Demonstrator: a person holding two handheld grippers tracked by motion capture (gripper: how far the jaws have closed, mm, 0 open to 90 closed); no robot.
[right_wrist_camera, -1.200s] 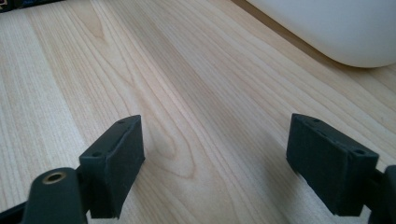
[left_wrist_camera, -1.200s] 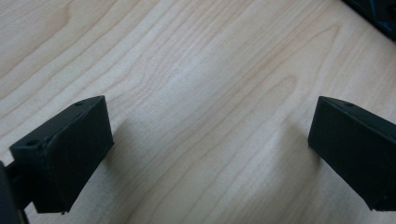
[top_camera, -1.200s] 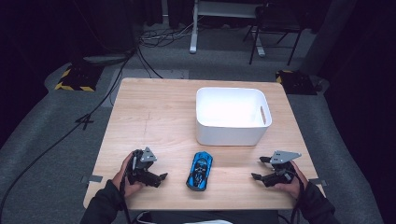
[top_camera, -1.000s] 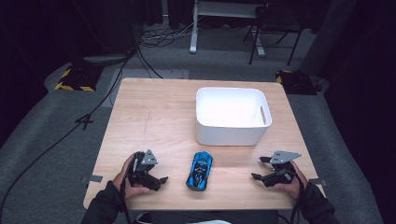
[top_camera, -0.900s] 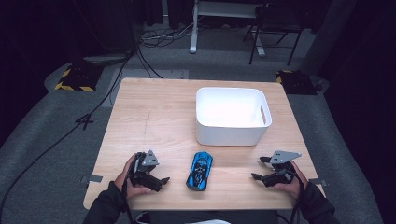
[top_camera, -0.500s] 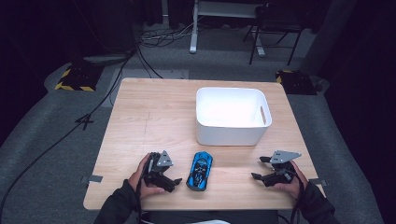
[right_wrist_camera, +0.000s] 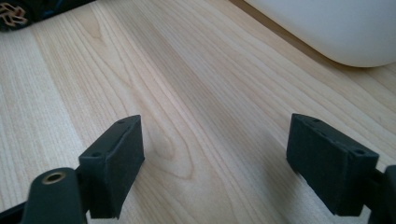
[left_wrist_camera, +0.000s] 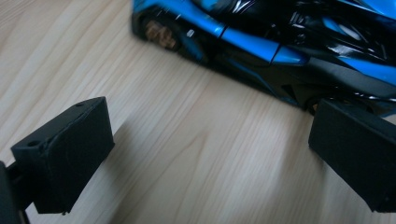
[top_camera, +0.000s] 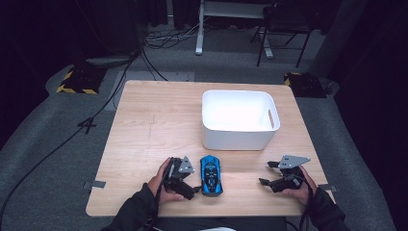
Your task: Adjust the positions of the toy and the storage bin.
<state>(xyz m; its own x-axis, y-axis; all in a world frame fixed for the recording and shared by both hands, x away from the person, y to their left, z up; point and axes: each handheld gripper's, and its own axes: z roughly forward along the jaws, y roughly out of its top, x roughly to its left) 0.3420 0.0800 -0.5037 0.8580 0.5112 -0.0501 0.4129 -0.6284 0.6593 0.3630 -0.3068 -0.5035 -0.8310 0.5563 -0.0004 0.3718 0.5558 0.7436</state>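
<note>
A blue and black toy car (top_camera: pixel 210 174) lies near the front edge of the wooden table (top_camera: pixel 159 120), pointing away from the person. My left gripper (top_camera: pixel 191 185) sits just left of the car, open, its jaws low over the wood. In the left gripper view the car (left_wrist_camera: pixel 280 42) spans the top, with its side close ahead of the right jaw and nothing between the jaws. My right gripper (top_camera: pixel 267 174) rests at the front right, open and empty, well apart from the car. A white bin (top_camera: pixel 239 119) stands behind the car.
The bin's rounded lower wall (right_wrist_camera: pixel 336 28) shows at the top right of the right gripper view, with a car wheel (right_wrist_camera: pixel 11 14) at the top left. Beyond the table are cables (top_camera: pixel 159 38), a chair (top_camera: pixel 281 29) and a hazard-striped block (top_camera: pixel 74 79) on the floor.
My left gripper has slid right along the front edge, from well left of the car to right beside it. The right gripper and the car have stayed put.
</note>
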